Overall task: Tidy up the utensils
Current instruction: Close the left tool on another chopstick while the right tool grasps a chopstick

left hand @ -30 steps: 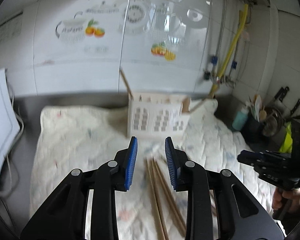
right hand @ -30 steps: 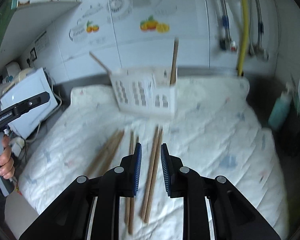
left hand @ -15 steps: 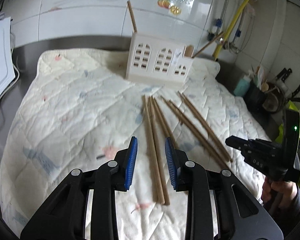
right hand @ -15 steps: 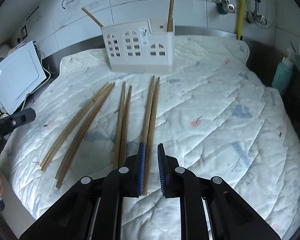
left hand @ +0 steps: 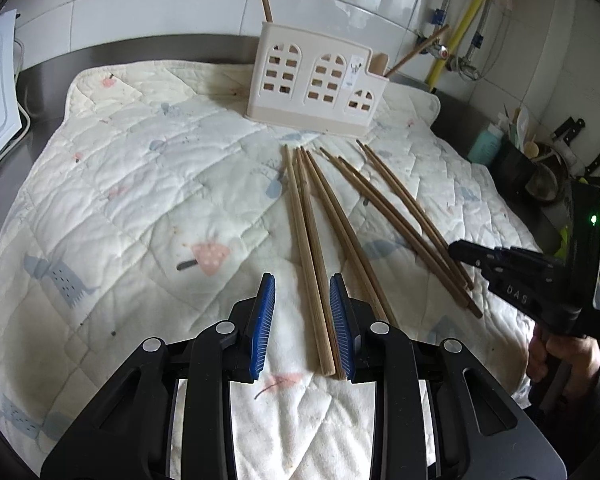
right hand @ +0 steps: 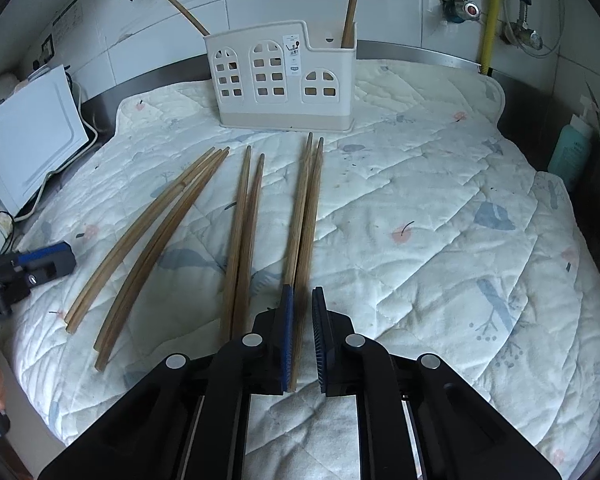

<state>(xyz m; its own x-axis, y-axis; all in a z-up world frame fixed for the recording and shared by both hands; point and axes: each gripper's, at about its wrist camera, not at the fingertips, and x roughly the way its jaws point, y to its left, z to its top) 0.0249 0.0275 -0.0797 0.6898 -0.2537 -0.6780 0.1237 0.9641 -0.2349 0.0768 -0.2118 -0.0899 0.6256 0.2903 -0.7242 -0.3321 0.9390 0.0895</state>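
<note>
Lying on a quilted cloth (right hand: 420,220) on the counter are three loose groups of wooden chopsticks, fanned out with their far tips toward a white holder (right hand: 284,80) that stands at the far edge of the cloth. One chopstick (right hand: 350,0) stands upright in the holder's right end, and another (right hand: 186,14) leans out of its left end.

The right claw (right hand: 302,290) is low over the cloth at the near ends of the right pair of chopsticks (right hand: 306,200). Its jaws are closing and stand almost together, with those ends between them, against the left pad.

The left claw (left hand: 302,280) is stopped part-way open over the near ends of the left bundle of chopsticks (left hand: 306,220). Two sticks lie between its pads, close to the right one and not pinched. The middle pair (right hand: 244,220) lies untouched between the two claws.
</note>
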